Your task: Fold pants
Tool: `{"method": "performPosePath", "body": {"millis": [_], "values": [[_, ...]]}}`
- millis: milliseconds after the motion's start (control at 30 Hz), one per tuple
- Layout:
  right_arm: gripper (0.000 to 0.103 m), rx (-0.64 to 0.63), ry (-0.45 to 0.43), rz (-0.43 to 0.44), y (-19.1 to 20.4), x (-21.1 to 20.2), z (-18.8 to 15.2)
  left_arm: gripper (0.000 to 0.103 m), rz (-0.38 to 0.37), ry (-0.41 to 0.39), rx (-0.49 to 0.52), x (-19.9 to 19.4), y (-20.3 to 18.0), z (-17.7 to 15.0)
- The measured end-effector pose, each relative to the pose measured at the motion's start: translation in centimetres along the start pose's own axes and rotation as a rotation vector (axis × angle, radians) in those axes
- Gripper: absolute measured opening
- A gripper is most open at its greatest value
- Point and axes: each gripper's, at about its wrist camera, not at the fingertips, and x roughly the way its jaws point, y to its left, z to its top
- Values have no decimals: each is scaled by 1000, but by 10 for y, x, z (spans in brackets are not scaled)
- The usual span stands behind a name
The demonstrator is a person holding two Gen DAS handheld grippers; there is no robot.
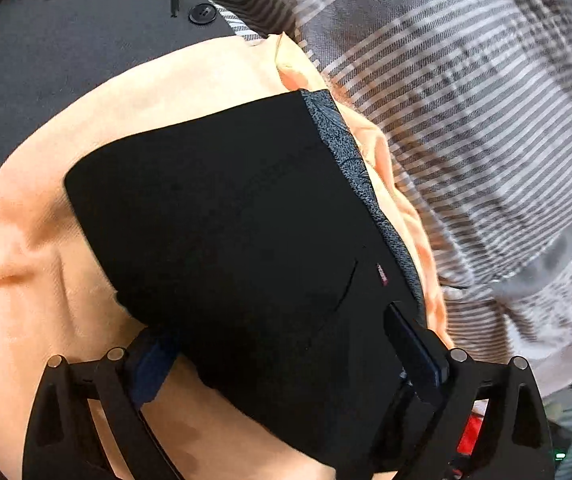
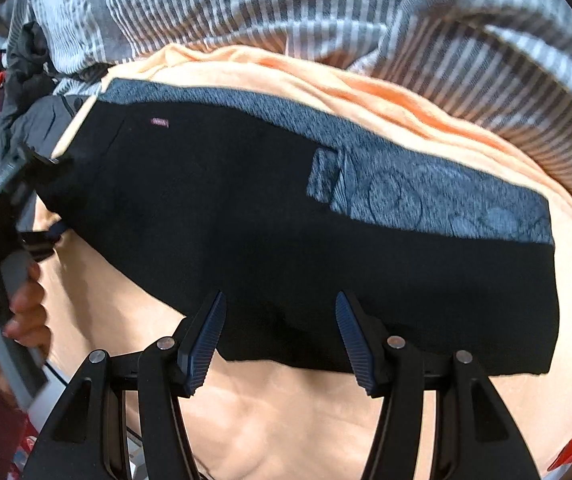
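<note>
On top of the peach sheet (image 2: 286,412) lie the black pants (image 2: 269,248), already doubled into a compact slab, with the grey patterned waistband (image 2: 426,196) along the edge farthest from my right gripper (image 2: 279,332). Measured from that waistband, the slab's long axis runs sideways across my right view, and its near hem sits directly under the right gripper's fingertips. Those fingers are spread wide and grip nothing.

My left gripper (image 1: 281,344) works from the end of the slab nearest the small pink label (image 1: 382,274), fingers also spread, straddling the corner there; one finger (image 1: 410,344) rests on top of the cloth, the other is half hidden under its edge, so I cannot say whether it touches. Striped bedding (image 2: 245,4) is bunched beyond the waistband.

I judge the next fold would bring one short end across toward the other, and the left gripper is better placed to begin it.
</note>
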Motion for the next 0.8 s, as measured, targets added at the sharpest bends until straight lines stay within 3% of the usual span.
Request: {"method": "performPosePath", "body": {"millis": [100, 133, 167, 233, 333, 400, 667, 800], "values": [[61, -8, -21, 10, 1, -8, 11, 96, 99, 2, 34, 7, -14, 0], [61, -9, -29, 20, 1, -12, 16, 90, 122, -2, 36, 7, -17, 0], [61, -11, -34, 28, 0, -15, 20, 82, 158, -13, 37, 6, -19, -1], [61, -19, -47, 52, 0, -24, 32, 52, 241, -17, 65, 4, -22, -1], [61, -17, -49, 107, -2, -33, 48, 33, 283, -23, 163, -2, -27, -3], [62, -19, -45, 137, -1, -39, 63, 31, 326, -37, 280, -5, -40, -8], [81, -50, 33, 316, 29, -51, 133, 28, 571, -182, 729, -5, -104, -52], [84, -127, 132, 375, 74, -46, 167, 28, 610, -208, 840, -3, -118, -64]]}}
